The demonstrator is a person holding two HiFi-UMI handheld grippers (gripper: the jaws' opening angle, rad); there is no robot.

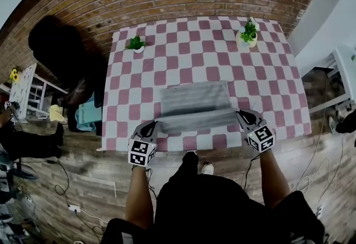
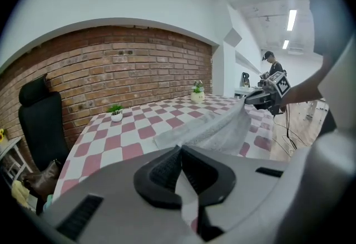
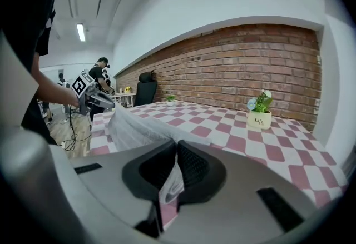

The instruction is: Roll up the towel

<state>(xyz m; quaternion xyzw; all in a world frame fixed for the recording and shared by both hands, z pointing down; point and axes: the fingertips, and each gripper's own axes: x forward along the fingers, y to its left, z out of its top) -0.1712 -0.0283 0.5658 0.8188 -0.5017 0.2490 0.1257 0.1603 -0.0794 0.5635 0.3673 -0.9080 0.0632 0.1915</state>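
A grey towel lies on the pink-and-white checked table, its near edge lifted off the cloth. My left gripper is shut on the towel's near left corner, and the fabric runs from its jaws toward the other gripper. At the near right corner my right gripper is shut on the towel, a fold of cloth pinched between its pads. The lifted edge hangs stretched between both grippers, above the table's front edge.
Two small potted plants stand at the back of the table, one left and one right. A black chair and a white side rack are at the left. Cables lie on the wooden floor. Another person stands far off.
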